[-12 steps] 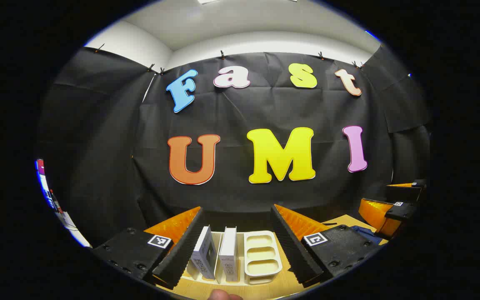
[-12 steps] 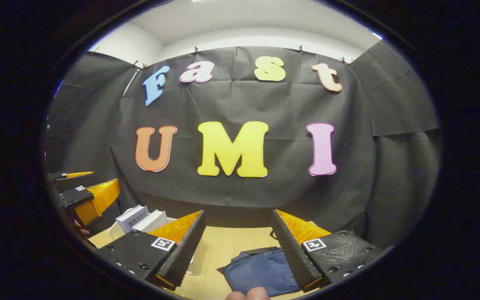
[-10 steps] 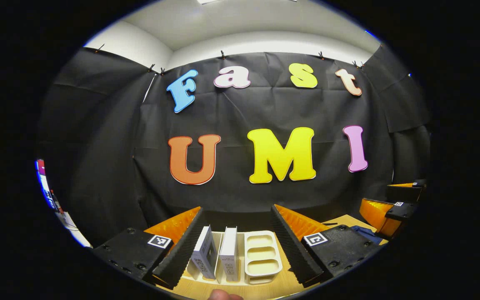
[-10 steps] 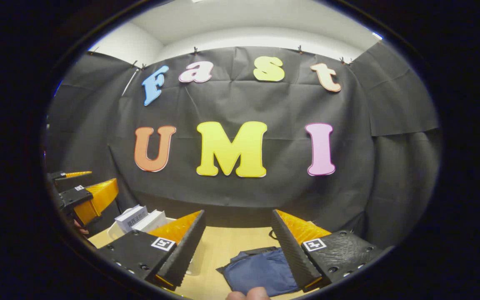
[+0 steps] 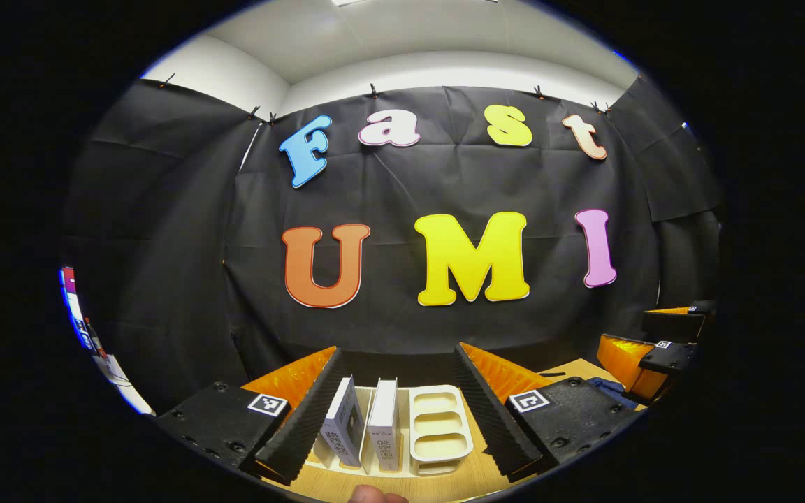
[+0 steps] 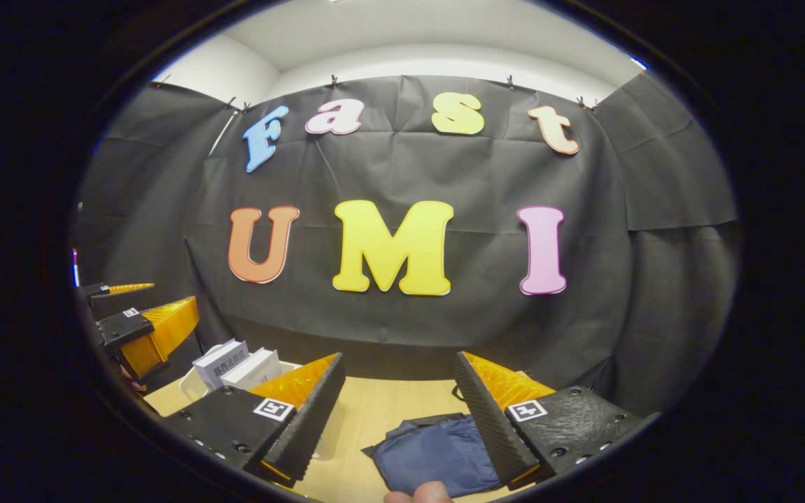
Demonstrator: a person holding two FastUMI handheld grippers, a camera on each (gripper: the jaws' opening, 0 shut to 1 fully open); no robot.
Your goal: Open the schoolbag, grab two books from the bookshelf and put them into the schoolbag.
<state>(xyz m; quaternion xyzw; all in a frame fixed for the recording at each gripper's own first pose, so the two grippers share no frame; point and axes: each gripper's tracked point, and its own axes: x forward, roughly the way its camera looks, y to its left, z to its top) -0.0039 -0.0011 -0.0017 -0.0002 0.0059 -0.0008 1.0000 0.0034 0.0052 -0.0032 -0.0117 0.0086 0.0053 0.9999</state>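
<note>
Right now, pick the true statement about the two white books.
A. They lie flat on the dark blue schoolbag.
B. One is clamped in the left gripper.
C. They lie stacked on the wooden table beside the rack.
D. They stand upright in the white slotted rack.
D: in the left gripper view the two white books stand upright in the white slotted rack, between the fingers of the open left gripper, which touch neither.

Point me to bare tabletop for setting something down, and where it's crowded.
Free: the table strip between the rack and the blue bag, back to the wall. Crowded: the rack's left end, two books upright side by side; its right slots sit empty.
</note>
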